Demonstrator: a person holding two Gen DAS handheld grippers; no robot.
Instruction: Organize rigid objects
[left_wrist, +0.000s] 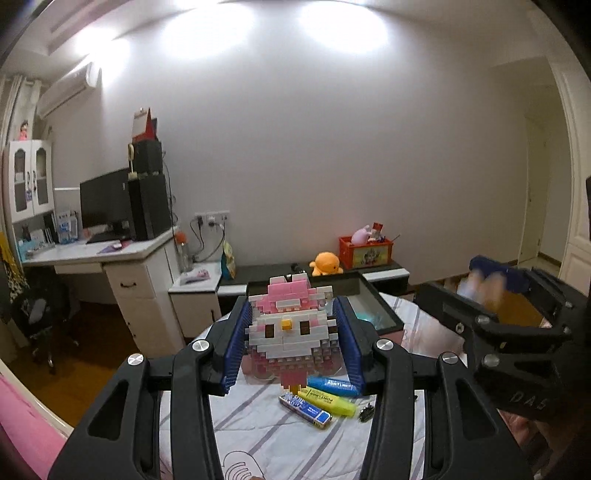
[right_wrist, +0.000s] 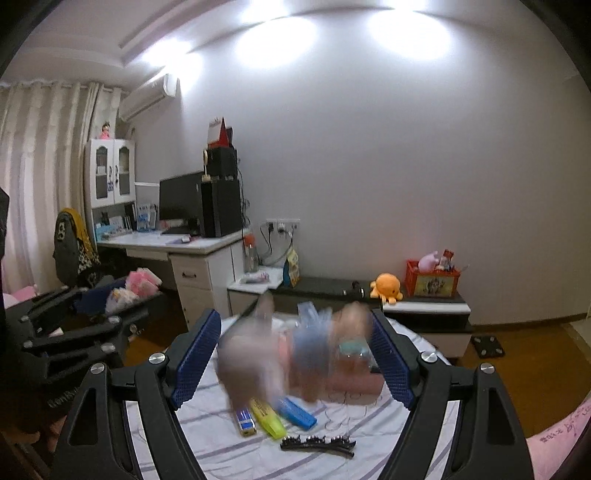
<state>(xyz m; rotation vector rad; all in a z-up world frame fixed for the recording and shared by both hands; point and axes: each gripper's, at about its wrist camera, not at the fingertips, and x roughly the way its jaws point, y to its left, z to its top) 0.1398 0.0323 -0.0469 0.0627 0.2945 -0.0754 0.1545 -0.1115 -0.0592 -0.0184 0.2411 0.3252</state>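
My left gripper (left_wrist: 291, 345) is shut on a pink and white brick figure (left_wrist: 291, 332) and holds it up above the bed. My right gripper (right_wrist: 295, 360) is open; between its blue pads (right_wrist: 194, 360) a blurred doll-like toy (right_wrist: 291, 354) is in motion, not touching either pad. Below on the striped sheet lie a blue highlighter (right_wrist: 297, 413), a yellow highlighter (right_wrist: 267, 417), a small blue box (right_wrist: 244, 421) and a black hair clip (right_wrist: 317, 442). They also show in the left wrist view, the yellow highlighter (left_wrist: 328, 401) among them.
A dark glass-sided box (left_wrist: 373, 306) stands at the bed's far end. Beyond it a low cabinet (right_wrist: 424, 308) holds an orange plush octopus (right_wrist: 386, 286) and a red toy crate (right_wrist: 432, 280). A white desk (right_wrist: 173, 245) with a monitor is at left.
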